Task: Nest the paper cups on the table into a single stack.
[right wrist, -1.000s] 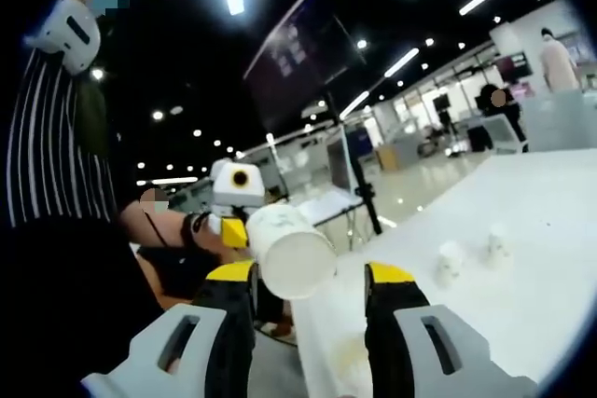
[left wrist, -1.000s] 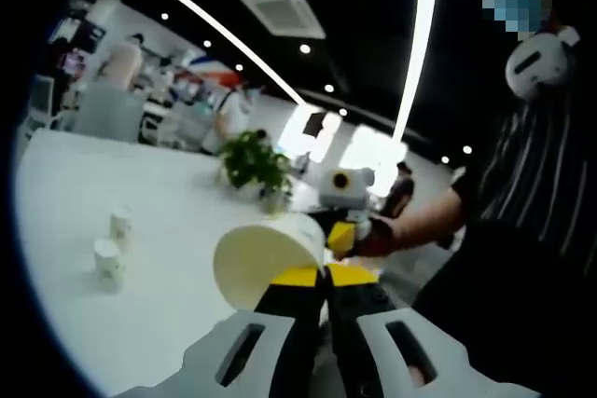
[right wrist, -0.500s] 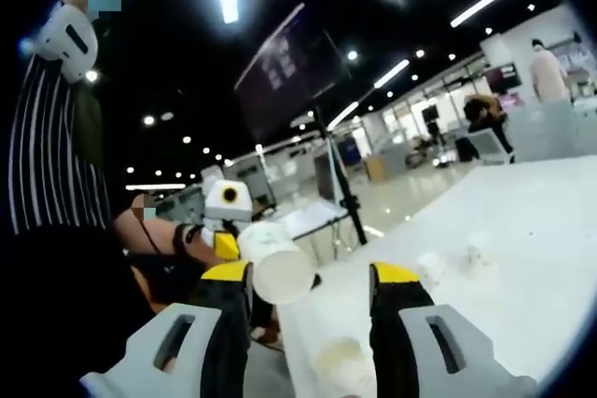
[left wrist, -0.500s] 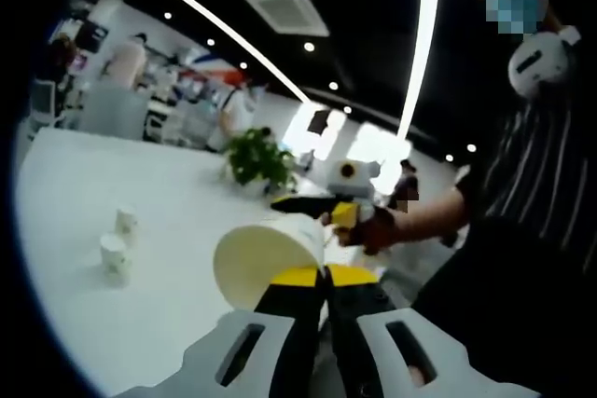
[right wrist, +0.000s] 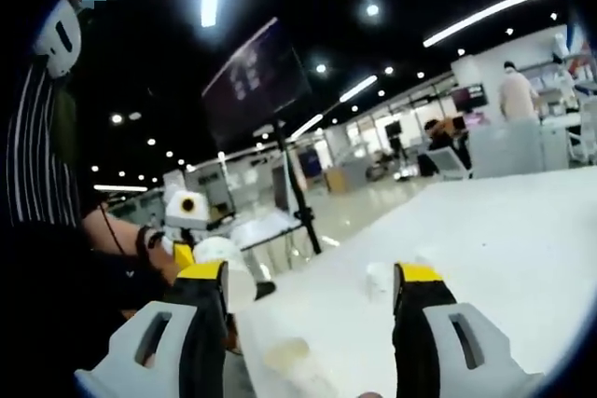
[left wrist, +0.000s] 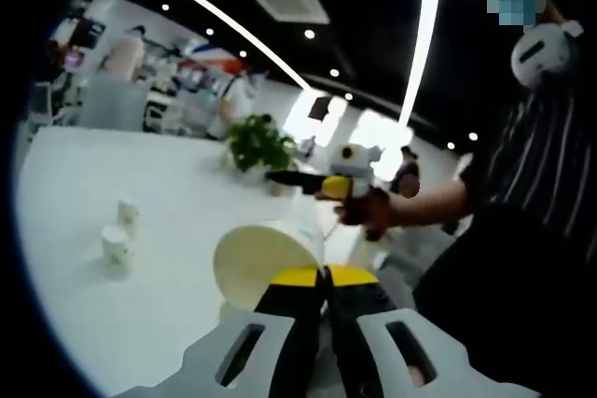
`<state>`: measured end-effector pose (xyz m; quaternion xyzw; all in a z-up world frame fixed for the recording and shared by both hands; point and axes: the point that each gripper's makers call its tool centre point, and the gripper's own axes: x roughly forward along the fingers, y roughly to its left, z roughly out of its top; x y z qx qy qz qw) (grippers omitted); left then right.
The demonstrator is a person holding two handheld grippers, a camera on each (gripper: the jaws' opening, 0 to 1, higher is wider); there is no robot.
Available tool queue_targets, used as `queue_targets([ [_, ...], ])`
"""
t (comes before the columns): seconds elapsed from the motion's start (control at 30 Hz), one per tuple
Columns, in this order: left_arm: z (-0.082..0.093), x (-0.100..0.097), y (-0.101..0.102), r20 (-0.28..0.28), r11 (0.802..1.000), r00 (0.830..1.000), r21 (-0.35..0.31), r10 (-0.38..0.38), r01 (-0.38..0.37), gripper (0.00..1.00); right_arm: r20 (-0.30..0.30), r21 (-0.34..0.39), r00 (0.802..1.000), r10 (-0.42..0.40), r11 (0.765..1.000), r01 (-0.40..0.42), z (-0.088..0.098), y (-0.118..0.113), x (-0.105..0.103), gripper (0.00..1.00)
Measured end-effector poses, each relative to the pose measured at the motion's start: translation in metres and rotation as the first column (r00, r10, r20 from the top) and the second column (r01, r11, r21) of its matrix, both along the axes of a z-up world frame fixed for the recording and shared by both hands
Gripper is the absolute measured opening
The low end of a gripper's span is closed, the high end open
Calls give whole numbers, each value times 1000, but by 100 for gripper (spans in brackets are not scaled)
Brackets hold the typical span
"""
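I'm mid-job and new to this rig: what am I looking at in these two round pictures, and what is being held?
There is no robot arm. A person holds a two-jaw gripper in each hand, and each gripper carries a fisheye camera looking along its own jaws. In the left gripper view, the left gripper has its yellow-tipped jaws shut on a paper cup, tipped on its side with the mouth facing the camera. The right gripper shows beyond it, in the person's hand. In the right gripper view, that gripper is open and holds nothing. On the white table stand two small cups, upside down, and a potted plant.
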<state>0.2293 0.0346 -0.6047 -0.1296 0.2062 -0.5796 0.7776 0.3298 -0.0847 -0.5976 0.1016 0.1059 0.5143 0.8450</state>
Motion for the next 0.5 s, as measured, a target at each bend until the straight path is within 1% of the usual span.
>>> queue_targets([
  [0.03, -2, -1, 0, 5, 1000, 1000, 13, -3, 3, 0, 3, -6, 1000, -6, 1000, 6, -1, -1, 1, 74],
  [0.1, -7, -2, 1, 3, 999, 1000, 39, -8, 8, 0, 24, -57, 999, -35, 998, 36, -8, -6, 7, 79],
  [0.17, -12, -3, 0, -4, 998, 1000, 64, -16, 16, 0, 29, -64, 999, -40, 997, 42, -9, -7, 8, 81],
  [0.23, -13, -3, 0, -3, 997, 1000, 69, -19, 20, 0, 31, -69, 999, -42, 997, 44, -11, -9, 8, 82],
  [0.4, -17, -3, -1, 28, 989, 998, 142, -49, 45, 0, 40, -125, 998, -54, 990, 59, -20, -17, 12, 84],
  [0.43, -19, -3, -1, 58, 981, 996, 186, -73, 61, 0, 34, -140, 998, -57, 988, 61, -24, -19, 13, 85],
  [0.47, -19, -4, -3, 73, 976, 994, 208, -85, 68, 0, 42, -149, 997, -62, 986, 68, -24, -21, 14, 87],
  [0.5, -19, -4, -5, 75, 973, 993, 216, -94, 76, 0, 58, -169, 996, -65, 983, 74, -26, -23, 17, 89],
])
